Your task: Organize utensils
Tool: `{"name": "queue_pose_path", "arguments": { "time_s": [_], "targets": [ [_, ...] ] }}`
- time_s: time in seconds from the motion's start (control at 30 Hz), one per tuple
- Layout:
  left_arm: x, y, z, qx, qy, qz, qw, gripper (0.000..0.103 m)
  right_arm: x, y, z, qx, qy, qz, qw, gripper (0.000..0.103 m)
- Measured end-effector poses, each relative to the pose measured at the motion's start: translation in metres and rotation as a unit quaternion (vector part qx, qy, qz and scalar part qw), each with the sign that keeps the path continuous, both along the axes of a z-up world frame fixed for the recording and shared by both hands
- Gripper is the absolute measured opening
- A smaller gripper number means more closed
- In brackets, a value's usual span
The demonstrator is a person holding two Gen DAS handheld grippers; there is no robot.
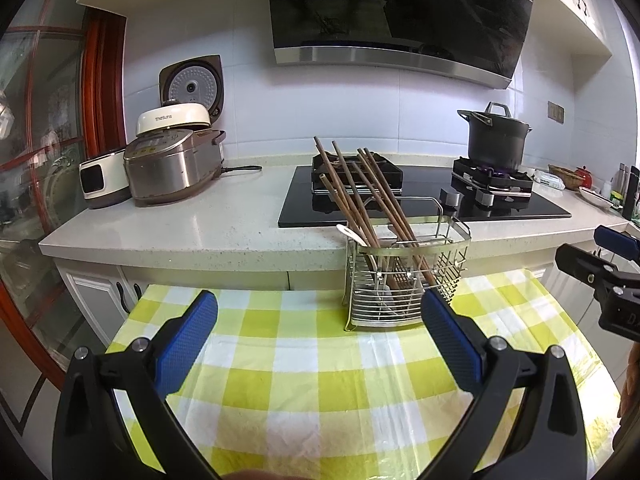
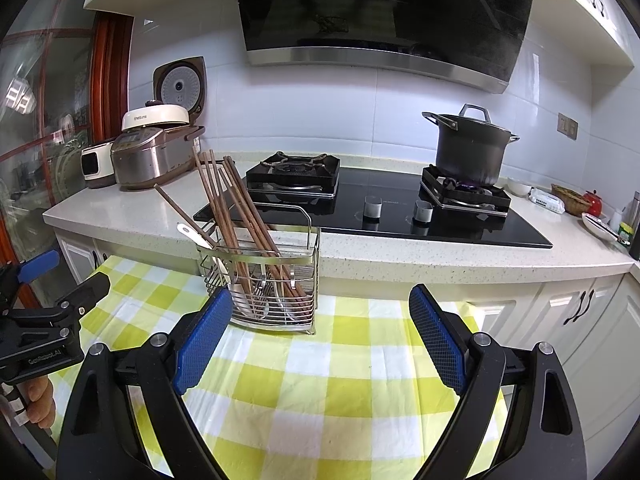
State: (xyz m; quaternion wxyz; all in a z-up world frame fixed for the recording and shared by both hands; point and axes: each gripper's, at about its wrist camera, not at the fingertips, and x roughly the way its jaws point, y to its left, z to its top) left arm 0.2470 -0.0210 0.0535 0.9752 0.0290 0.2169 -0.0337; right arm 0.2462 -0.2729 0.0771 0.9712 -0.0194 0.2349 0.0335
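— Both blue-padded grippers hang spread apart and empty: left gripper [image 1: 320,316], right gripper [image 2: 320,312].

— And the utensils?

— Brown wooden chopsticks [image 1: 360,196] stand in the wire steel caddy [image 1: 400,280] on the green checked cloth [image 1: 320,380] — at one o'clock from the left, eleven from the right, leaning back-left. Both grippers point level, about equally near.

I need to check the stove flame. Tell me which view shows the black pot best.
The right wrist view: the black pot stands large and clear of everything, with a blue flame under it. In the left wrist view it is smaller, nearer the edge, flame barely visible.
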Motion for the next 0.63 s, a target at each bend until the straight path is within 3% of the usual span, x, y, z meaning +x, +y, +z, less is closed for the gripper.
{"name": "queue_pose_path", "arguments": {
  "time_s": [0.37,0.63],
  "targets": [
    [0.0009,-0.0016,-0.006,0.017,0.003,0.013,0.9998,0.098,-0.0018,0.0026,-0.0024,0.0,0.002,0.003,1.0,0.084],
    [0.0013,0.001,-0.0057,-0.002,0.013,0.001,0.9999,0.098,-0.0044,0.002,-0.0008,0.0,0.001,0.003,1.0,0.084]
  ]
}}
